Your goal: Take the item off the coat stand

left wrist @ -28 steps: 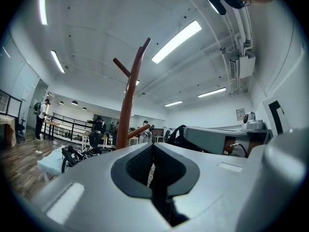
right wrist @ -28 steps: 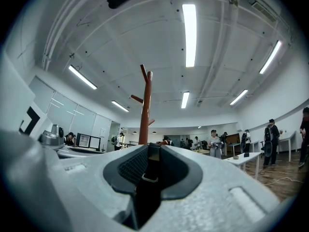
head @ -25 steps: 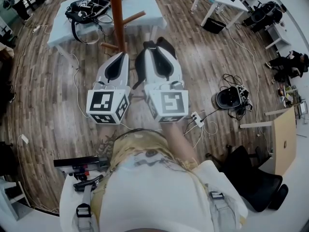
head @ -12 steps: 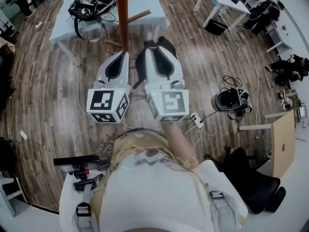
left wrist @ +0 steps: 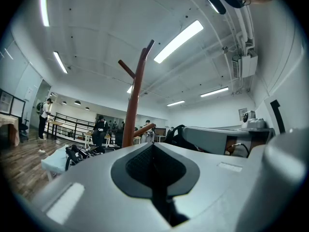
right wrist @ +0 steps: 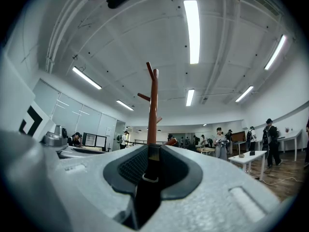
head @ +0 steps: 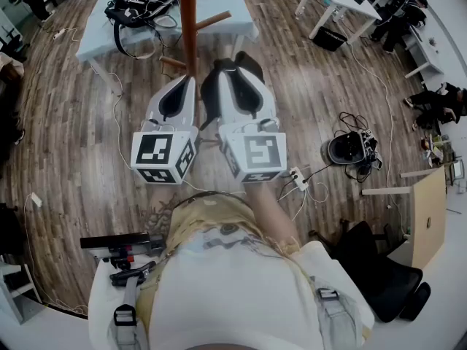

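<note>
- The right gripper (head: 235,75) is clenched on a black strap (right wrist: 146,192) that runs down the gap between its jaws. A small pale ring sits on the strap.
- From the head view, the black strapped item (head: 212,97) bunches round the right gripper's far end, just on the near side of the coat stand (head: 188,20). It is close to the lower pegs, and I cannot tell whether it touches one.
- The left gripper (head: 182,86) is held just left of the right one, its jaws closed together with nothing between them.
- The stand's brown pole rises straight ahead of both grippers, its upper pegs bare.
- Beyond the stand, at far left, a light blue table (head: 95,28) carries tangled black gear (head: 139,9).
- The floor is wood plank, with cables trailing across it.
</note>
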Demonstrator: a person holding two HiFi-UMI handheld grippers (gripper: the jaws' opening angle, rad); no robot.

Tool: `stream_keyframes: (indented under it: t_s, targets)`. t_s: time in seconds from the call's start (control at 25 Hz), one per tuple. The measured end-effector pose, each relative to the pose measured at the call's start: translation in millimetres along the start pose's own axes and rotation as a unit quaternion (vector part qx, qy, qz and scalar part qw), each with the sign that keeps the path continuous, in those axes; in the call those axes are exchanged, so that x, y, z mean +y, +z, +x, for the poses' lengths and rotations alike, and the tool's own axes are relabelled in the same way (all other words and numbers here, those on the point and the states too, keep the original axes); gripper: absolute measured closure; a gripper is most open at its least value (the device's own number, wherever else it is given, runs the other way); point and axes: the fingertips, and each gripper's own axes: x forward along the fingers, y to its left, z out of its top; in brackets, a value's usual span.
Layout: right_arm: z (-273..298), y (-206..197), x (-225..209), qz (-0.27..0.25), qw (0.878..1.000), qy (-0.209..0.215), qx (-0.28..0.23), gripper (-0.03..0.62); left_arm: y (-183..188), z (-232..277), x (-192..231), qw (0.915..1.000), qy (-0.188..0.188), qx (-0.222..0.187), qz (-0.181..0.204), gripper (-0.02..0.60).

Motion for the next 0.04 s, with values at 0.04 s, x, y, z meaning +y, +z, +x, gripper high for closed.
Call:
stream_keyframes:
  t_s: [0.04]
  targets:
    - [-0.3,-1.2,0.2,0.001,1.0,0.003,0.001,0.514,-0.4,-0.1,-0.6,1.0,0.0,0.001,0.0,0.594]
